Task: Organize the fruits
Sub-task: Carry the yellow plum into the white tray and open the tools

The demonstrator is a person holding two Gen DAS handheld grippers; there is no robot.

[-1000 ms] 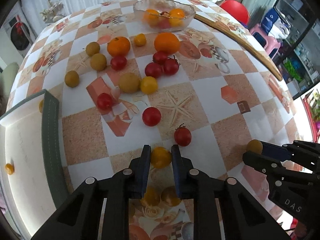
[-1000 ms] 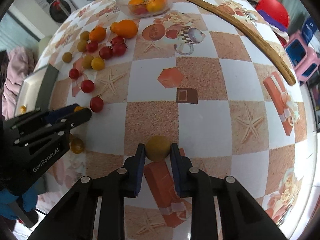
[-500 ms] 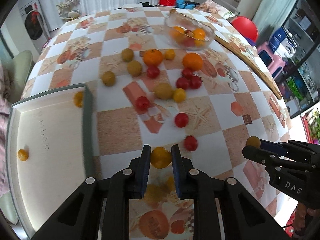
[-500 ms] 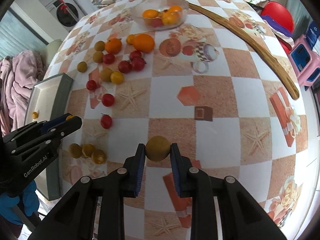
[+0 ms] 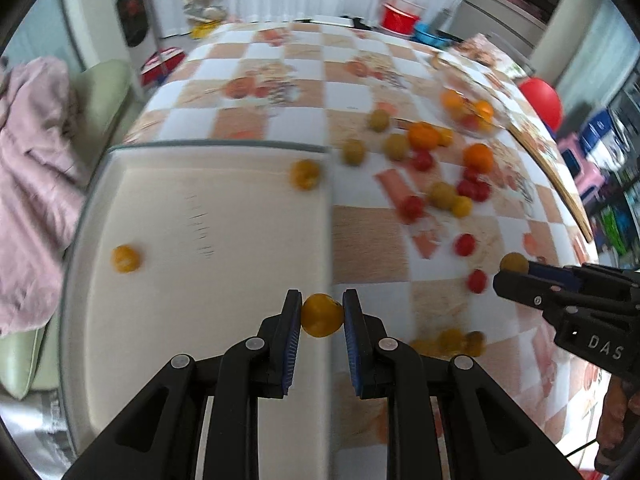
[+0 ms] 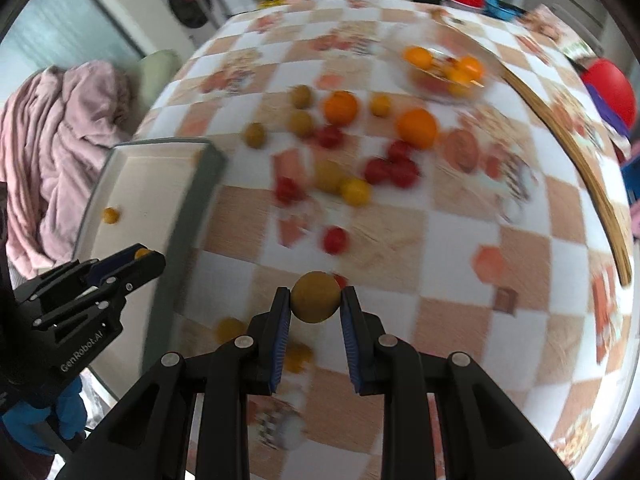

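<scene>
My left gripper (image 5: 322, 316) is shut on a yellow-orange cherry tomato (image 5: 321, 315), held in the air over the right rim of a white tray (image 5: 208, 320). Two yellow tomatoes (image 5: 126, 258) (image 5: 305, 174) lie in the tray. My right gripper (image 6: 315, 300) is shut on an olive-yellow round fruit (image 6: 315, 297), held above the checked tablecloth; it also shows in the left wrist view (image 5: 516, 268). Red and yellow tomatoes (image 6: 336, 240) and oranges (image 6: 416, 128) are scattered on the table.
A glass bowl (image 6: 444, 68) with oranges and tomatoes stands at the far side. A long wooden strip (image 6: 580, 160) lies along the right of the table. A few yellow tomatoes (image 5: 452, 340) sit by the tray's right rim. A pink blanket (image 6: 52, 140) hangs at the left.
Both grippers have swung left with their fruits still held. The left gripper now hangs over the tray's right rim, and the tray fills much more of its view.
</scene>
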